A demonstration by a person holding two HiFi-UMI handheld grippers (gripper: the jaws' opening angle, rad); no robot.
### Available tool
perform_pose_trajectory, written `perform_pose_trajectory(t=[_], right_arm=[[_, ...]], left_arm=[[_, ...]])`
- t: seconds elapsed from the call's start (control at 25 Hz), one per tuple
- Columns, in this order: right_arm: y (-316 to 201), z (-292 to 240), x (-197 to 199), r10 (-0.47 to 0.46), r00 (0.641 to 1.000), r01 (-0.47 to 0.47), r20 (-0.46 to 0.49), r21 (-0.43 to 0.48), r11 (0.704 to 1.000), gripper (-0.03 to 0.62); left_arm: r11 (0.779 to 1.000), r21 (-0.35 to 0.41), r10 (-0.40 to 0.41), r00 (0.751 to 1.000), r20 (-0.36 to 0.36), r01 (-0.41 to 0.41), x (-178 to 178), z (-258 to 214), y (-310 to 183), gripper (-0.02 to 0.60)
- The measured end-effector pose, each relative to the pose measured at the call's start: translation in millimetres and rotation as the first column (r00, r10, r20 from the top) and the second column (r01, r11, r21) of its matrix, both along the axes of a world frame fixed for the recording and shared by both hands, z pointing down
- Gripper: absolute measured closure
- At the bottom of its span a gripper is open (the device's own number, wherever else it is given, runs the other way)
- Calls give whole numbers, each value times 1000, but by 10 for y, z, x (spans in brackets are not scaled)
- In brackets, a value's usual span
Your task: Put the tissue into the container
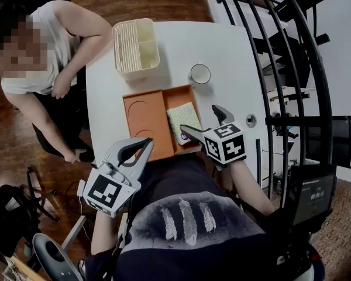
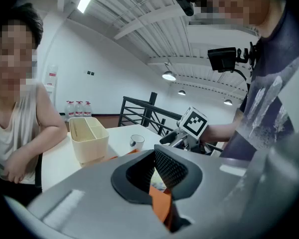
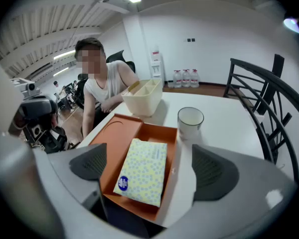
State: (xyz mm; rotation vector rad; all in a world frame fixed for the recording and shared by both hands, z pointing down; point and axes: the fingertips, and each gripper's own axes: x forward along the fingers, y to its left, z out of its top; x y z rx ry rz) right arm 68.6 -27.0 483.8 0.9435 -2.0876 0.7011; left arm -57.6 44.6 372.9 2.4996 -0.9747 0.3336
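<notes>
A soft, plastic-wrapped tissue pack (image 3: 139, 171), pale yellow and dotted, is seen lying flat in the right compartment of a rigid orange tray (image 1: 146, 119) on the white table (image 1: 222, 45). It is not in the ribbed cream bin (image 1: 136, 45) beyond, possibly the container meant. The right claw (image 1: 206, 122) is held wide open above the pack, empty. The left claw (image 1: 146, 144) is closed on nothing.

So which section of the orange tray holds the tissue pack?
The deep section nearer the cup; the tissue pack lies flat there. The other section, with round recesses, is bare.
</notes>
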Motion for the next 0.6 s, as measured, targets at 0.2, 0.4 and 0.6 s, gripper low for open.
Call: perform_pose_trajectory(t=[0.2,0.4,0.6], right_arm=[[-59,262,-89,-4,999,0,-49,-84,996,63],[-48,539,-185,-22,994,9,-107,-122,993,63],[50,828,-223,-68,983,37,-171,-181,983,63]], left_arm=[[1000,12,22,1000,3,-22,55,-18,-17,568],[1000,-1,4,1000,6,-4,12,7,1,568],[1000,-13,0,1000,4,0,0,38,28,568]])
